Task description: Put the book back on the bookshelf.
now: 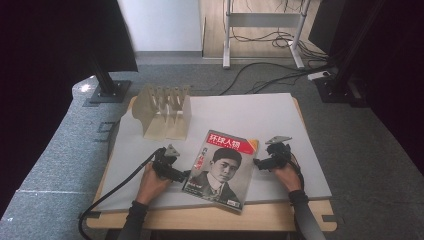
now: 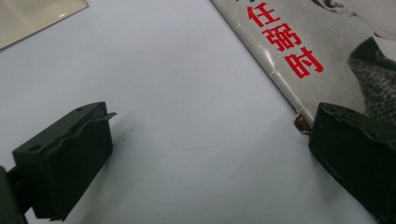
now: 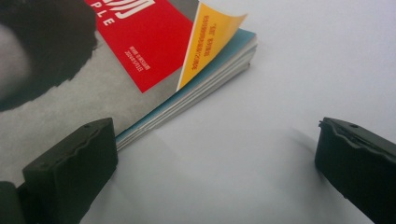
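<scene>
A magazine (image 1: 223, 169) with a black-and-white portrait and red characters on its cover lies flat near the table's front edge. My left gripper (image 1: 184, 176) is open at the magazine's left edge; in the left gripper view its right jaw rests over the spine edge of the magazine (image 2: 299, 51), and my left gripper (image 2: 208, 154) spans bare mat. My right gripper (image 1: 257, 163) is open at the right edge. In the right gripper view the magazine (image 3: 154, 70) shows its page stack and a curled yellow cover corner, with my right gripper (image 3: 217, 156) low on the mat.
A grey mat (image 1: 260, 115) covers the wooden table (image 1: 210, 219). A beige slotted rack (image 1: 164, 110) stands at the back left of the mat. Cables (image 1: 107, 195) trail off the front left. Monitor stands and floor cables lie beyond the table.
</scene>
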